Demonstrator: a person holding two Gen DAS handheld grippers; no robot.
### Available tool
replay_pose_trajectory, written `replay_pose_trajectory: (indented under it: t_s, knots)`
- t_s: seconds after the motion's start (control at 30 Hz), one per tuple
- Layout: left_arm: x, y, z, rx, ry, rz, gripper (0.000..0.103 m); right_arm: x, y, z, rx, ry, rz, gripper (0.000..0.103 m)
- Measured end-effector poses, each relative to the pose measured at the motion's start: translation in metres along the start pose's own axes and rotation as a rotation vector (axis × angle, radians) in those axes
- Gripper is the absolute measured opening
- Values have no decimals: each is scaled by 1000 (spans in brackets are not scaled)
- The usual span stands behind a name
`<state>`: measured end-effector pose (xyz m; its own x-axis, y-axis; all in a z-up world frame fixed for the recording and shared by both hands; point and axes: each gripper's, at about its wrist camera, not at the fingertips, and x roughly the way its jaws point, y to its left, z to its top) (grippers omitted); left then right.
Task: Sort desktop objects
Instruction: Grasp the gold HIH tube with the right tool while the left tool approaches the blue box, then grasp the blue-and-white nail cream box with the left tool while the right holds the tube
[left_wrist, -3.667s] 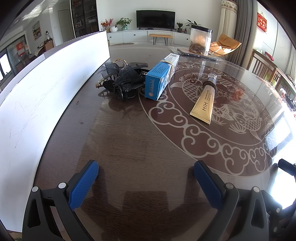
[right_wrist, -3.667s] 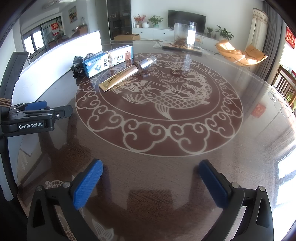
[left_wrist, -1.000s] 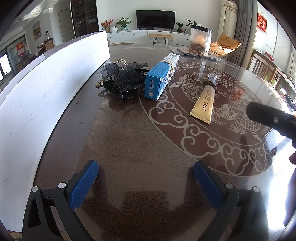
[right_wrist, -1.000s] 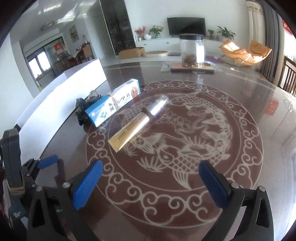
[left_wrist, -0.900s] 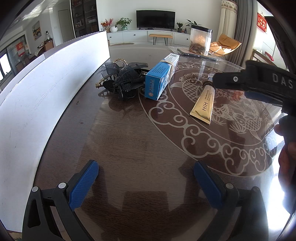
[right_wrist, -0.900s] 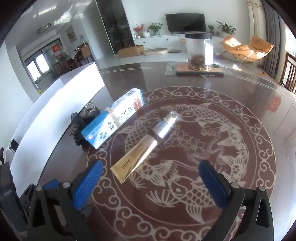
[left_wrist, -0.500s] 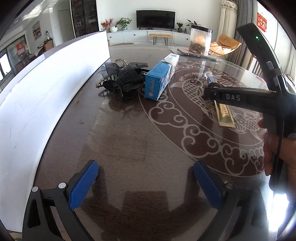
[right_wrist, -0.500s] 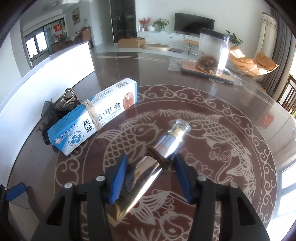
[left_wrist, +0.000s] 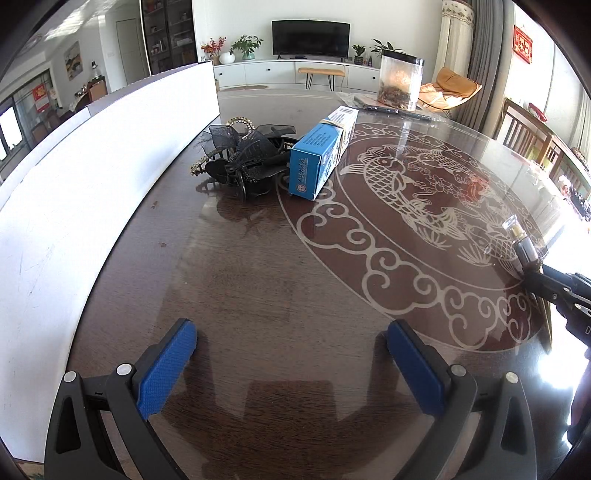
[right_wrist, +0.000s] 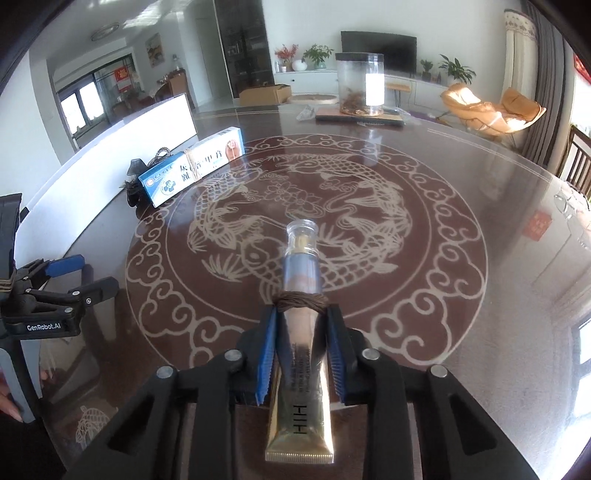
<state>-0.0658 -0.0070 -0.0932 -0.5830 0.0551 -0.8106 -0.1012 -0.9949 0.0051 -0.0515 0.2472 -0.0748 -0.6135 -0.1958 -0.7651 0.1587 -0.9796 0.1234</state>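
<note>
A gold tube (right_wrist: 301, 369) with a clear cap and a brown band lies lengthwise between my right gripper's (right_wrist: 301, 317) blue pads. The jaws are closing tight and the pads press on its sides, just above the table. In the left wrist view only the tube's cap (left_wrist: 519, 240) and the right gripper (left_wrist: 533, 275) show at the right edge. My left gripper (left_wrist: 290, 332) hangs open over bare table, holding nothing. A blue and white box (left_wrist: 321, 162) and black hair accessories (left_wrist: 243, 158) lie far ahead of it.
A long white board (left_wrist: 92, 184) stands along the table's left side. The round dark table (left_wrist: 258, 277) has a fish pattern under glass. A clear jar (right_wrist: 360, 83) stands on a tray at the far edge. Chairs stand beyond the right rim.
My right gripper went forward to the gold tube, closed on it and carried it back toward the near right. The left gripper, the box and the hair accessories stayed put.
</note>
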Motion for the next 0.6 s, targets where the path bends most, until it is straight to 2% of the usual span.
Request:
replay_pose_trajectory:
  t_s: [0.13, 0.2, 0.23, 0.3, 0.37, 0.5, 0.6]
  knots:
    - [2, -1, 3, -2, 6, 1, 103, -3, -5, -1, 37, -5, 27, 28]
    - [7, -3, 16, -6, 70, 4, 100, -4, -6, -2, 36, -5, 27, 28]
    - [2, -3, 23, -12, 52, -17, 85, -5, -6, -2, 39, -6, 32, 28]
    - [-10, -7, 45, 18, -15, -46, 83, -5, -9, -2, 55, -8, 50, 28]
    - [-14, -15, 76, 71, -46, -7, 85, -5, -11, -2, 69, -9, 67, 28]
    - [15, -31, 132, 130, 19, 39, 85, -6, -9, -2, 62, -8, 58, 28]
    - [47, -39, 150, 146, 88, 35, 85, -5, -8, -1, 62, -8, 59, 28]
